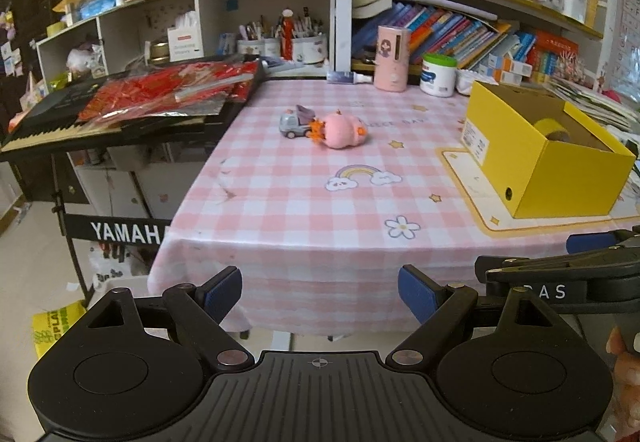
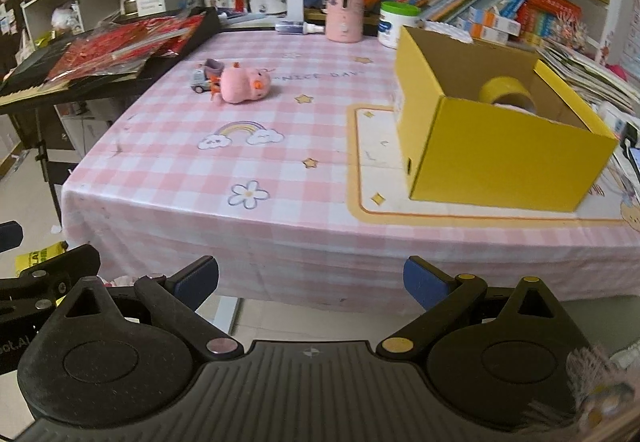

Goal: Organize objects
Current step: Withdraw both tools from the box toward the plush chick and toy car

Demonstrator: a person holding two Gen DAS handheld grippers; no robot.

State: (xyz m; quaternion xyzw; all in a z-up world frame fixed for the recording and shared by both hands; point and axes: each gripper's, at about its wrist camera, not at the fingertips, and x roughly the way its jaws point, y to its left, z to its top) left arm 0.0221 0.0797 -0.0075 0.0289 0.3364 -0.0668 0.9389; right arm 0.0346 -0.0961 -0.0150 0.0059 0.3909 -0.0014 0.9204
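Both tongs apart and empty, short of the table's near edge.

On the pink checked table [image 1: 304, 210], a pink plush toy [image 1: 342, 131] touches a small toy truck [image 1: 295, 121]; the yellow box [image 2: 496, 146], right, holds 1 tape roll [image 2: 506, 92]. Left tongs [image 1: 320, 292], right tongs [image 2: 311, 282].

Both views are evenly and softly lit, with faint shadows. Edges are bent by fisheye distortion. Corners are blurred and darkened.

Table [image 1: 280, 210] fills mid-frame. Toy truck [image 1: 294, 122] and plush toy [image 1: 342, 130] lie touching at centre, truck to the left. Open box [image 1: 532, 158] sits at right on a mat [image 1: 464, 182], tape roll [image 1: 554, 128] inside. Keyboard [image 1: 60, 130] stands left; shelves [image 1: 480, 2] behind.
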